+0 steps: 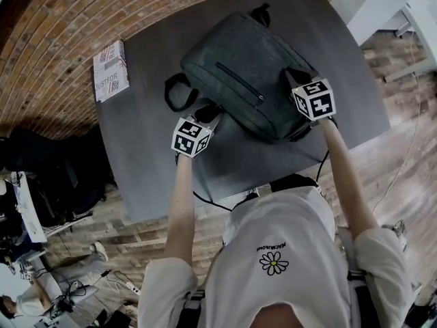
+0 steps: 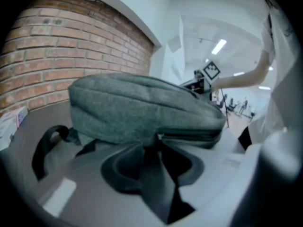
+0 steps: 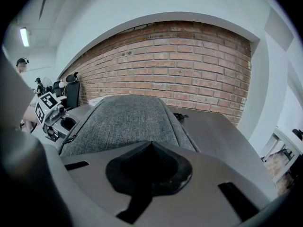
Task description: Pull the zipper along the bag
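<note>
Left fingers [image 2: 120, 167] gape before the zipper [image 2: 189, 137], right fingers [image 3: 137, 169] pinch the bag [image 3: 128, 122]; box [image 1: 110, 70] reads JUSTFOR.

1 bag [image 1: 239, 74], 1 box [image 1: 110, 70], 1 tbl [image 1: 157, 176], 2 grippers: l [image 1: 207, 113], r [image 1: 295, 78]

1. The left bare forearm [image 1: 181, 203] reached forward, holding the left grey two-jaw tool [image 1: 207, 115], which carried a black-and-white marker cube and slanted downward.
2. The left gripper view showed the left tool [image 2: 158, 143] with its jaws apart in a V.
3. The right bare forearm [image 1: 349, 176] stretched forward too, well apart from the left, bearing the right grey two-jaw tool [image 1: 295, 79].
4. The right gripper view showed the right tool [image 3: 151, 145] with its jaws drawn together, tips meeting.
</note>
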Action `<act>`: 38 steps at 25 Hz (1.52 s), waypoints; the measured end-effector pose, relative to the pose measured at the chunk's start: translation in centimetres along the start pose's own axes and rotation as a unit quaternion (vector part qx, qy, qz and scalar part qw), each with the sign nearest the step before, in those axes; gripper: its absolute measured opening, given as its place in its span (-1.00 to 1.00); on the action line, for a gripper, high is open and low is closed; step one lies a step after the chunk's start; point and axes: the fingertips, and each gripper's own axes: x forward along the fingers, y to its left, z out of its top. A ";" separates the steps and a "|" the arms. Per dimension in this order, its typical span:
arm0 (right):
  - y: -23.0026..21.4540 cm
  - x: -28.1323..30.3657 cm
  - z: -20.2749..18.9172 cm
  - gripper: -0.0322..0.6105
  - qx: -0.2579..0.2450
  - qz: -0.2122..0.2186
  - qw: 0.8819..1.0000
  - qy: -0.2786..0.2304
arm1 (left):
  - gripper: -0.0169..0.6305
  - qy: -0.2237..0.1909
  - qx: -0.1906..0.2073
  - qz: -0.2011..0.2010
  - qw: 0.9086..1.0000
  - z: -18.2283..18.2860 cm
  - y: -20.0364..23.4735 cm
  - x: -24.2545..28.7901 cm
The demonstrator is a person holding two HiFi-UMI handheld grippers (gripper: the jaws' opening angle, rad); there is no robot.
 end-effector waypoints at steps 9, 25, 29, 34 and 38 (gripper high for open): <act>-0.2 -0.2 -0.2 -0.91 0.001 -0.003 1.000 -0.001 | -0.59 0.012 -0.003 -0.027 1.000 0.2 -0.4 0.8; -0.1 -0.2 -0.1 -0.90 0.006 0.001 1.000 -0.006 | -0.91 0.027 0.040 -0.043 0.998 -0.2 -1.9 -0.7; 0.0 -0.1 -0.1 -0.90 0.008 0.002 1.000 -0.006 | -0.90 0.031 0.039 -0.029 0.998 -0.3 -1.7 0.0; -0.2 -0.2 -0.2 -0.90 0.006 0.002 1.000 -0.007 | -0.84 0.020 0.030 -0.010 0.999 -0.1 -1.7 0.8; -0.3 -0.3 -0.2 -0.90 0.007 0.004 1.000 -0.008 | -0.85 -0.003 0.026 0.014 1.000 0.0 -1.8 0.9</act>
